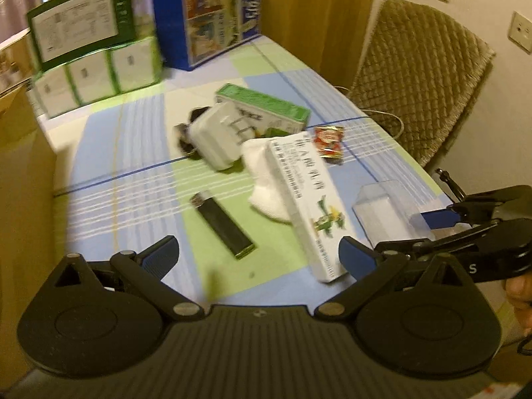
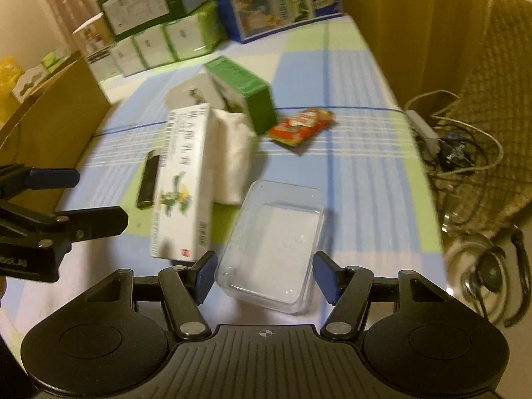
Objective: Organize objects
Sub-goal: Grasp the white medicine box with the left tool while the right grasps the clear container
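Observation:
Loose items lie on a checked tablecloth [image 1: 139, 153]: a black lighter [image 1: 222, 224] [image 2: 148, 179], a long white medicine carton [image 1: 304, 206] [image 2: 183, 183], a folded white tissue [image 1: 262, 173] [image 2: 231, 156], a white charger block [image 1: 221, 136], a green box [image 1: 266, 104] [image 2: 247, 93] and a red snack packet [image 1: 329, 141] [image 2: 301, 126]. A clear plastic box [image 2: 272, 249] [image 1: 385, 212] sits near the front. My left gripper [image 1: 257, 254] is open above the cloth, close to the lighter's near end. My right gripper [image 2: 266, 277] is open, its fingers straddling the clear box's near end.
Stacked green-and-white boxes [image 1: 96, 69] and a blue printed bag [image 1: 212, 13] stand at the table's far end. A cardboard box [image 1: 20, 183] borders the left side. A padded chair [image 1: 419, 76] and tangled cables [image 2: 455, 146] are off the right edge.

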The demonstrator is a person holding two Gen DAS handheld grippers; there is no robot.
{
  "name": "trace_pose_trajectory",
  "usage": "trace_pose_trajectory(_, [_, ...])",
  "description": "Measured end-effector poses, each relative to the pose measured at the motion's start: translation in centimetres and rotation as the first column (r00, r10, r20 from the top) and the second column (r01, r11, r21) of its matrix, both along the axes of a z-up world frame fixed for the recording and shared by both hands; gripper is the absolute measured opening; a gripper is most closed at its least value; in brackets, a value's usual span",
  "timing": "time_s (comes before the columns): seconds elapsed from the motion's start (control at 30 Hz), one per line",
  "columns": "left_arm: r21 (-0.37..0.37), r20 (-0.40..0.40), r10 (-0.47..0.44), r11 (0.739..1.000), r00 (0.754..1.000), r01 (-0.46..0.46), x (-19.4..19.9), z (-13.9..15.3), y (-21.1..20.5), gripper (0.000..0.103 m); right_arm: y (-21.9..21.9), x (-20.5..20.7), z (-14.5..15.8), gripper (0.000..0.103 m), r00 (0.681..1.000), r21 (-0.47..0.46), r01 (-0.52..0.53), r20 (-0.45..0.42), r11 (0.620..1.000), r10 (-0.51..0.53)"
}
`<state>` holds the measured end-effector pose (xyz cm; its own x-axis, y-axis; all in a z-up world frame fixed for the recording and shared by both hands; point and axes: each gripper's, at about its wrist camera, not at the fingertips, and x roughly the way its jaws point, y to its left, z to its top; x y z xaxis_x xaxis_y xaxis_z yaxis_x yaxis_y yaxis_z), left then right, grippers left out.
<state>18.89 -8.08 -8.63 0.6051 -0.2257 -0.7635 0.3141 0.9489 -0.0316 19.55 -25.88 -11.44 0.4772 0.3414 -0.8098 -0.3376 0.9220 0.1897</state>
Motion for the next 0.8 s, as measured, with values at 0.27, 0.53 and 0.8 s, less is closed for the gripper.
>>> trace_pose_trajectory(0.27, [-0.046, 0.013, -0.041, 0.998, 0.999, 0.041, 2.3, -1.2, -3.8, 0.074, -3.0, -1.4, 0.3, 0.060, 0.996, 0.008, 0.085, 0.013, 0.996, -0.085])
trace_pose_trajectory(0.53, [0.040, -0.010, -0.094, 0.995, 0.996, 0.094, 1.2, -2.3, -3.9, 0.040, -3.6, -2.2, 0.3, 0.060, 0.995, 0.014, 0.099, 0.027, 0.995, -0.099])
trace_pose_trajectory(0.8, [0.092, -0.009, -0.115, 0.989, 0.993, 0.115, -0.9, -3.1, -1.6, 0.038, -3.2, -2.2, -0.1, 0.071, 0.991, 0.005, 0.127, 0.037, 0.992, -0.127])
